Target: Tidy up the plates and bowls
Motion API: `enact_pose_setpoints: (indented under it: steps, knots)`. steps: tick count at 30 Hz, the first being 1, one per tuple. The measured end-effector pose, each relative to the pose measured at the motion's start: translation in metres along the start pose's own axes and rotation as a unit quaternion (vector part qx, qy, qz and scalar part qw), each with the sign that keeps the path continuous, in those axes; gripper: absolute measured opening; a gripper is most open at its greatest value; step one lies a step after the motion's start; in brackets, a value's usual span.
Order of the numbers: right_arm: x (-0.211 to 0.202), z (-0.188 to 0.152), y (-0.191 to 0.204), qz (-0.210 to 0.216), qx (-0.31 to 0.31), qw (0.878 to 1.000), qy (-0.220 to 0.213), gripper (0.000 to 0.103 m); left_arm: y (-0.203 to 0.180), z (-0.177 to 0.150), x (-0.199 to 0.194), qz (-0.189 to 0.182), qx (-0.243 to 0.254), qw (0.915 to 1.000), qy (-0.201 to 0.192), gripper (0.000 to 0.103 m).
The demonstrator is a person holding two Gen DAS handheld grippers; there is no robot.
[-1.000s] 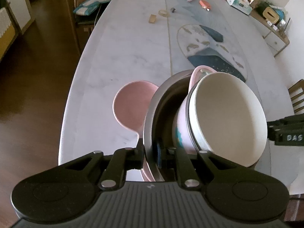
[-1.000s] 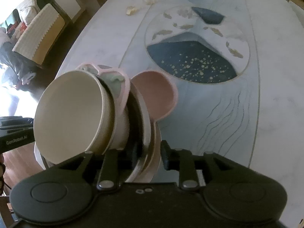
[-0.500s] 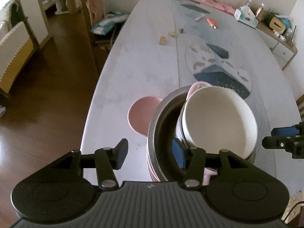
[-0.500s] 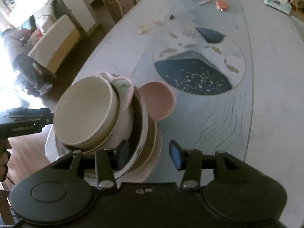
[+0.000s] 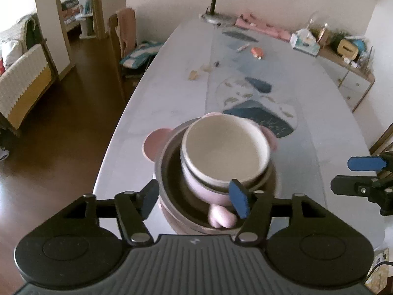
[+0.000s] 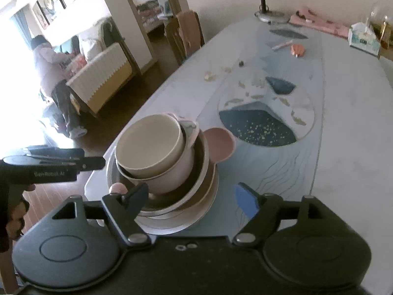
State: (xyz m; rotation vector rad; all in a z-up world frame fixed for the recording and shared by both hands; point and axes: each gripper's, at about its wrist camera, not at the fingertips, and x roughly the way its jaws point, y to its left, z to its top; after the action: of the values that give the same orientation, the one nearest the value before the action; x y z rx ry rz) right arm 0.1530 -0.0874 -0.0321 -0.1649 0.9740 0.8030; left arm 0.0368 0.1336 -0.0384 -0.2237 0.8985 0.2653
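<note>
A stack of dishes stands near the table's front left edge: a cream bowl [image 5: 224, 147] [image 6: 149, 142] nested in a pink handled bowl [image 5: 208, 191] [image 6: 172, 172], inside a steel bowl [image 5: 172, 186] [image 6: 196, 172], on a pink eared plate [image 5: 154, 142] [image 6: 218, 142]. My left gripper [image 5: 194, 200] is open and empty, pulled back above the stack's near side. My right gripper [image 6: 194, 196] is open and empty, back from the stack's right side. Each gripper shows in the other's view, the right one [image 5: 363, 172] and the left one [image 6: 91, 163].
The marble table [image 5: 172, 93] carries a blue patterned runner [image 6: 265, 123], small scraps [image 6: 210, 76], an orange item [image 6: 297, 49], a tissue box [image 6: 363, 38] and a desk lamp [image 5: 216, 17] at the far end. A chair [image 5: 122, 36] stands at the left edge.
Both grippers have let go of the stack, opened and pulled back and up. The stack, tilted before, now rests level on the table.
</note>
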Motion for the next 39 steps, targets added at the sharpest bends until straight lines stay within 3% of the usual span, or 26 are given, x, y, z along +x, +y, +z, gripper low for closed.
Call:
enact_pose_setpoints:
  steps: [6, 9, 16, 20, 24, 39]
  knots:
    - [-0.032, -0.019, -0.003, -0.004, -0.021, 0.998, -0.061, 0.085, -0.026, -0.02, -0.022, 0.008, 0.021, 0.9989, -0.042, 0.066]
    - [-0.045, -0.029, -0.007, -0.008, -0.02, 0.996, -0.083, 0.087, -0.039, -0.027, -0.031, 0.007, 0.027, 0.998, -0.057, 0.076]
    - [-0.072, -0.051, -0.016, -0.024, -0.011, 0.991, -0.131, 0.101, -0.059, -0.035, -0.048, -0.016, 0.018, 0.9961, -0.085, 0.08]
    - [-0.085, -0.062, -0.015, -0.038, -0.025, 0.987, -0.156, 0.103, -0.07, -0.039, -0.053, -0.03, 0.011, 0.9951, -0.093, 0.082]
    - [-0.093, -0.07, -0.017, -0.049, -0.012, 0.984, -0.171, 0.103, -0.079, -0.048, -0.059, -0.035, 0.009, 0.9934, -0.108, 0.103]
    - [-0.108, -0.091, -0.02, -0.065, 0.02, 0.979, -0.192, 0.103, -0.1, -0.066, -0.083, -0.018, 0.015, 0.9897, -0.141, 0.103]
